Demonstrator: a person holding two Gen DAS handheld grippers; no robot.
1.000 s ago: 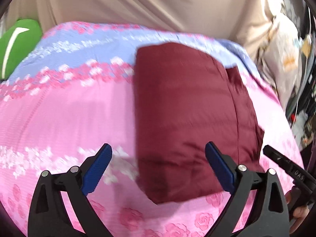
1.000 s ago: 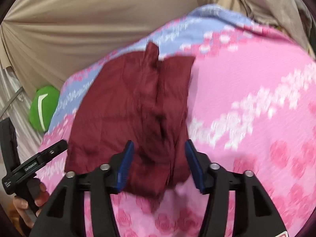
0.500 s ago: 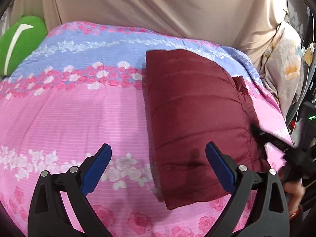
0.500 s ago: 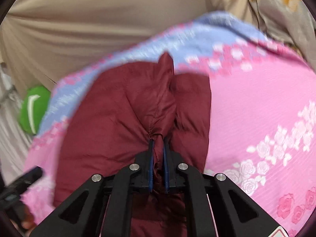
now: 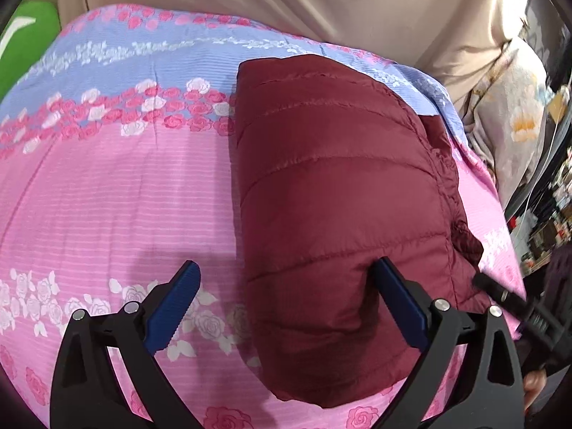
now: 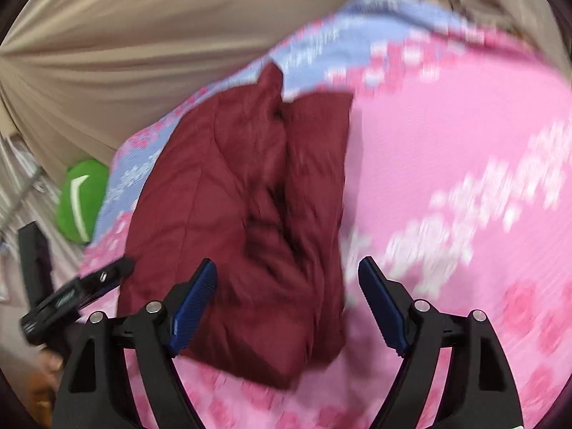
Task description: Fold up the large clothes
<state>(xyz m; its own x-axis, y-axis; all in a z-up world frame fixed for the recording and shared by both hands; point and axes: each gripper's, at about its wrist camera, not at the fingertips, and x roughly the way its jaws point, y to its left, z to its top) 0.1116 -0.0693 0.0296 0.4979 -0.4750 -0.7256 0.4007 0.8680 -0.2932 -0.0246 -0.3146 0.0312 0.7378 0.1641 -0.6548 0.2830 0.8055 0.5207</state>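
Blue ribbed pads on both grippers stand wide apart. Left gripper: jaws released; its right pad lies over the jacket's near edge without pinching it. Right gripper: jaws opening, near end of the jacket between the pads, neither pad pressing on it.

Maroon quilted jacket is folded into a compact oblong bundle and lies flat on the pink and blue floral bedsheet. Left wrist view: smooth quilted panel with crosswise stitch lines, a loose flap along its right edge. Right wrist view: crumpled, a deep crease down its middle; picture blurred. Long axis runs from the lower centre of the frame toward the upper centre, tilted slightly left in the left wrist view.
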